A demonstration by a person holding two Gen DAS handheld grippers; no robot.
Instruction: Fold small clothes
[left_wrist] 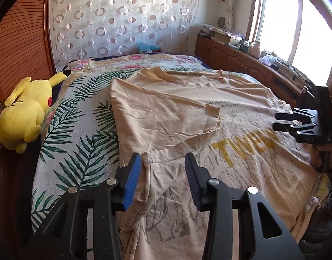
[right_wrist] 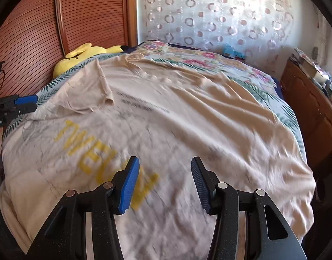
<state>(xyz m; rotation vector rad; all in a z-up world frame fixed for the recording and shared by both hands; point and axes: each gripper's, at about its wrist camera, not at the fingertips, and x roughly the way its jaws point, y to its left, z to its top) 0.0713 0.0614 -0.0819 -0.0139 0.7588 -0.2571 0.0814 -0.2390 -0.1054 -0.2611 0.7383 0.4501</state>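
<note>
Nearest you, your left gripper (left_wrist: pixel 162 181) stands wide, straddling the folded-in side edge of the beige cotton T-shirt with yellow lettering (left_wrist: pixel 209 112), which lies flat across the leaf-print bedspread (left_wrist: pixel 79 112). Your right gripper (right_wrist: pixel 165 183), wide and empty, hovers over the lettering. The shirt's unfolded half lies to its right, with bare cover beyond.
</note>
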